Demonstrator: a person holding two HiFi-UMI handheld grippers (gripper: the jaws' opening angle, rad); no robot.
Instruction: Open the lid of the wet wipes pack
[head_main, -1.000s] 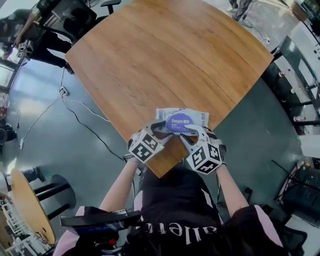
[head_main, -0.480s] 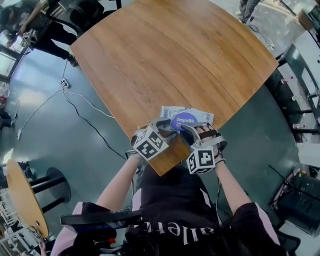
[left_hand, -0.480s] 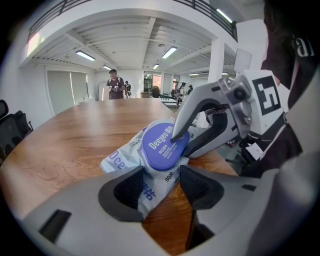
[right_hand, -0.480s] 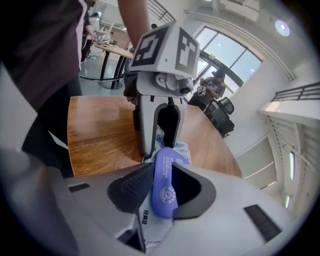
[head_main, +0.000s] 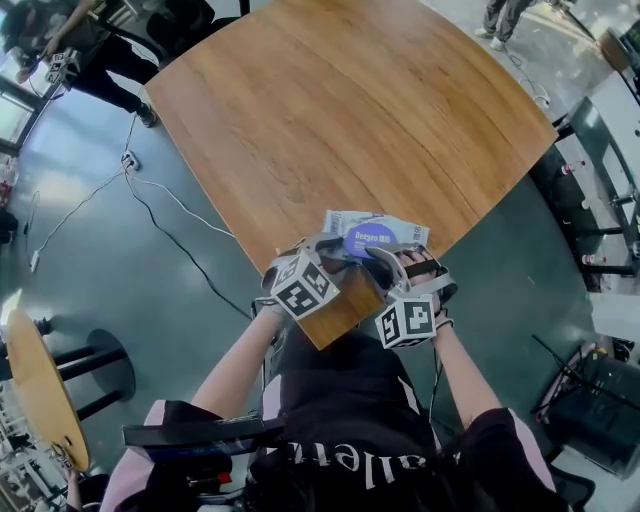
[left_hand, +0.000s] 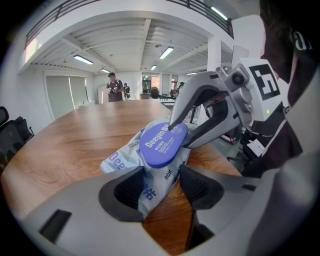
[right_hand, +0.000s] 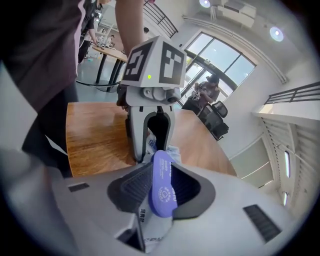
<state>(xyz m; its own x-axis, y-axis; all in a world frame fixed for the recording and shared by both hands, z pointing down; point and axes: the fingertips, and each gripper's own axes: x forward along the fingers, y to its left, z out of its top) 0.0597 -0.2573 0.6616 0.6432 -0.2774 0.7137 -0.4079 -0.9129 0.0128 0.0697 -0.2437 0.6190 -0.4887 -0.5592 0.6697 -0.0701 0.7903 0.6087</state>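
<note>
The wet wipes pack (head_main: 345, 222) lies at the near corner of the wooden table (head_main: 330, 120), its purple oval lid (head_main: 372, 240) on top. My left gripper (head_main: 328, 246) is shut on the pack's near edge (left_hand: 156, 187), which fills the gap between its pads. My right gripper (head_main: 386, 254) comes in from the right, one jaw above and one below the lid's rim (left_hand: 181, 134). In the right gripper view the lid (right_hand: 162, 190) stands on edge between the pads of the right gripper (right_hand: 163, 195) and touches them, while the jaws are opening slightly.
The table's near corner (head_main: 320, 345) points at the person's body, with dark floor on both sides. A cable (head_main: 150, 200) runs across the floor at left. People stand at the far left (head_main: 60, 50). A small round table (head_main: 40, 400) is at lower left.
The right gripper has rolled about its own axis, turning its marker cube, while staying on the lid. The left gripper and the pack have kept their place.
</note>
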